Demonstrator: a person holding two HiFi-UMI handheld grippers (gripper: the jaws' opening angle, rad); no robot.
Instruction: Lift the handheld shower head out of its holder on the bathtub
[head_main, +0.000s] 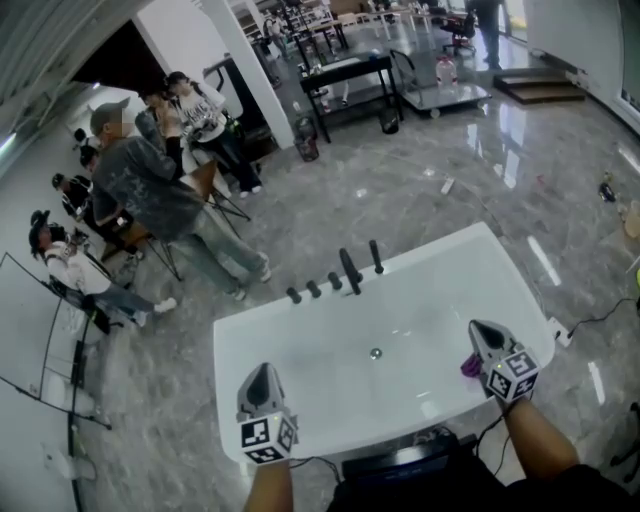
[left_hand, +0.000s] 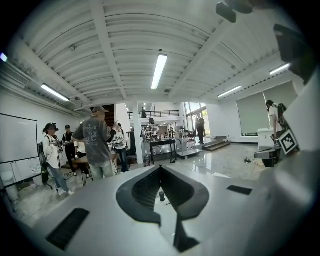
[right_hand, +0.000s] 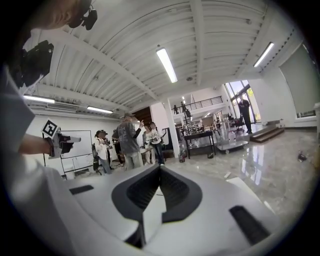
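**A:** Where is the slim black handheld shower head (head_main: 376, 256)?

**B:** It stands upright in its holder on the far rim of the glossy white rectangular bathtub (head_main: 300, 370). It is the right-hand end of a row of black fittings. A slanted black spout (head_main: 350, 270) is just beside it, and three small round black knobs (head_main: 313, 289) follow further left along that rim.

**A:** And the grippers?

**B:** Both are at the bathtub's near rim, well apart from the shower head. The basin and its small round metal drain (head_main: 375, 353) lie between them and it. The left gripper (head_main: 263, 372) is toward the near left corner and the right gripper (head_main: 481, 328) toward the near right. The shower head sits across the bathtub, roughly between the lines they point along.

**A:** What are the jaws doing?

**B:** Each gripper's own view shows its dark jaw tips meeting, closed on nothing.

**A:** Anything past the bathtub?

**B:** A group of people (head_main: 150, 180) stands beyond its far left corner on the polished grey marble floor (head_main: 450, 170).
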